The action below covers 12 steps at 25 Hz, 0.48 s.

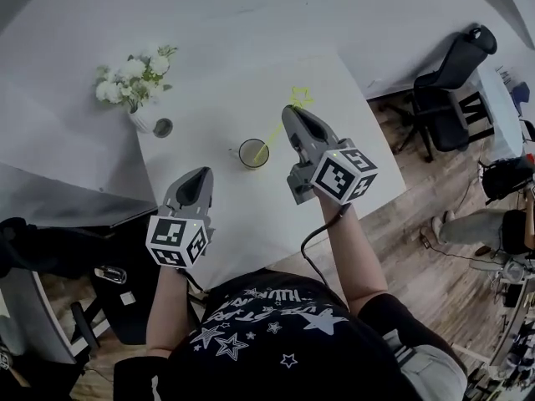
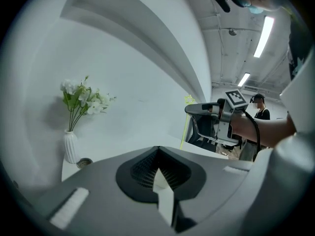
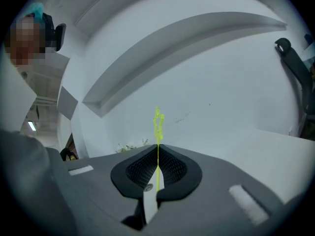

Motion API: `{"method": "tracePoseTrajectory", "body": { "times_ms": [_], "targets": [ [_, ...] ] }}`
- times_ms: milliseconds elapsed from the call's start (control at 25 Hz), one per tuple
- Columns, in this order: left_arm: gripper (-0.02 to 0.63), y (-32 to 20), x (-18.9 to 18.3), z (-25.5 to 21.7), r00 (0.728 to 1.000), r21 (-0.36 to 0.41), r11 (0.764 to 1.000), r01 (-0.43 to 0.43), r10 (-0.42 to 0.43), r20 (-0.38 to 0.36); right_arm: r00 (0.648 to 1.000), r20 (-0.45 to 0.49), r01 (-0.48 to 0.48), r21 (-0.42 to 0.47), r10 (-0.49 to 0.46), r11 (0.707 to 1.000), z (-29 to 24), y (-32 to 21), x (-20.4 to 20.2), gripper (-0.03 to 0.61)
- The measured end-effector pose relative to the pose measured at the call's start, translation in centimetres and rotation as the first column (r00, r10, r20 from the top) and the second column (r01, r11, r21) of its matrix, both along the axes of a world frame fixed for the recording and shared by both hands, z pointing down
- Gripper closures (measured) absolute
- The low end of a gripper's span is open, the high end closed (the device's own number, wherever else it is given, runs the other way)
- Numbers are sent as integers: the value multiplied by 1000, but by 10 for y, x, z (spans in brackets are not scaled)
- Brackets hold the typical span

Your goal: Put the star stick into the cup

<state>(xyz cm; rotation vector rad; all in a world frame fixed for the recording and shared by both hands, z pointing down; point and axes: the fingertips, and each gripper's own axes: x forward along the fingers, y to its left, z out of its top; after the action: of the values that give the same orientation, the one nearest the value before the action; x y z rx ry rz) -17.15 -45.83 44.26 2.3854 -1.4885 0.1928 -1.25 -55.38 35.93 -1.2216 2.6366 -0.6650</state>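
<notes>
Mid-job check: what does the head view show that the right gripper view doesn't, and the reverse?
Only the head view: the cup, with the star stick's lower end reaching into it, and the left gripper. Only the right gripper view: the right gripper seen close up, its jaws shut on the stick. Both: the stick and the white table.

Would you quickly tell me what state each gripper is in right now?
Left gripper: closed, holding nothing.
Right gripper: closed on the star stick.
</notes>
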Motion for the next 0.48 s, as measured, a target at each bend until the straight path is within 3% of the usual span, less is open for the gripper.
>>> {"method": "tracePoseTrajectory", "body": {
  "times_ms": [480],
  "targets": [
    [611, -26, -11, 12, 1000, -32, 999, 21, -21, 4, 991, -127, 33, -71, -42, 997, 67, -13, -29, 557]
  ]
}}
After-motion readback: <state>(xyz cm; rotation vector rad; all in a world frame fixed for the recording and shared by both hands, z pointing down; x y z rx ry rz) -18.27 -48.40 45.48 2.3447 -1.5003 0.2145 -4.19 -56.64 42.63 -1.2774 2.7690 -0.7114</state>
